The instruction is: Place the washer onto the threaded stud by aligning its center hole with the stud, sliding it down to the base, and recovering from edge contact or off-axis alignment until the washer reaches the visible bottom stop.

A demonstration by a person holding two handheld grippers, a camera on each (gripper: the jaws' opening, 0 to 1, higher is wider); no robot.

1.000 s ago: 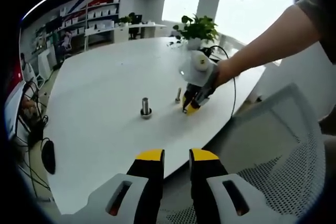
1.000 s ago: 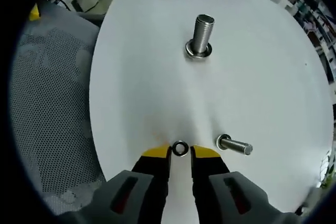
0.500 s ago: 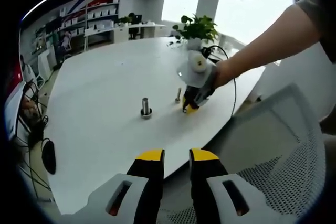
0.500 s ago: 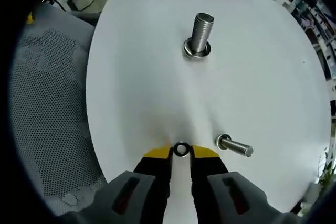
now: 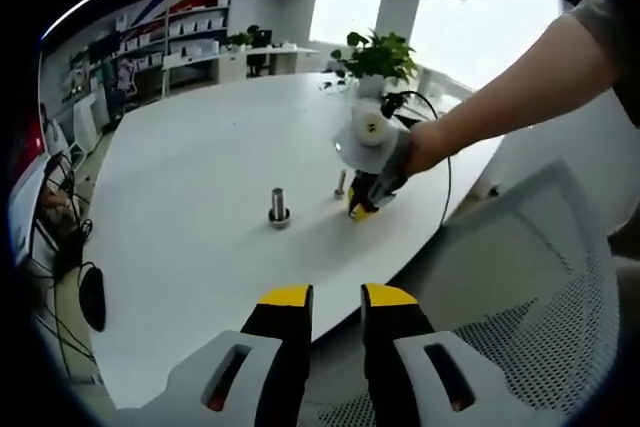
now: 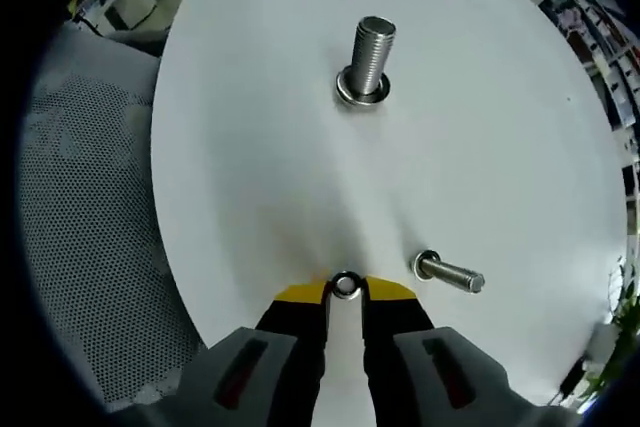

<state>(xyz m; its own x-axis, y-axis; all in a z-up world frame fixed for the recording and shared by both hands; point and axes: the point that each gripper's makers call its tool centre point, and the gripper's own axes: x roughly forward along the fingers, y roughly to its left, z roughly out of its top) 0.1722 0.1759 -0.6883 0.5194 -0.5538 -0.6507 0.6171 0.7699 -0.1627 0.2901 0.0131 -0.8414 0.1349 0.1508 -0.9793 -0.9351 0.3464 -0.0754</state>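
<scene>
Now, left gripper view: the left gripper (image 5: 335,299) hangs off the table (image 5: 190,167) edge, fingers slightly apart, holding nothing — the upright threaded stud (image 5: 278,206) stands mid-table. Right gripper view: the right gripper (image 6: 345,290) has its fingers clamped on the washer (image 6: 345,284), a loose bolt (image 6: 450,273) lying just beside.

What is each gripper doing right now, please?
Left gripper: empty, with a narrow gap between the jaws.
Right gripper: closed on the washer.
</scene>
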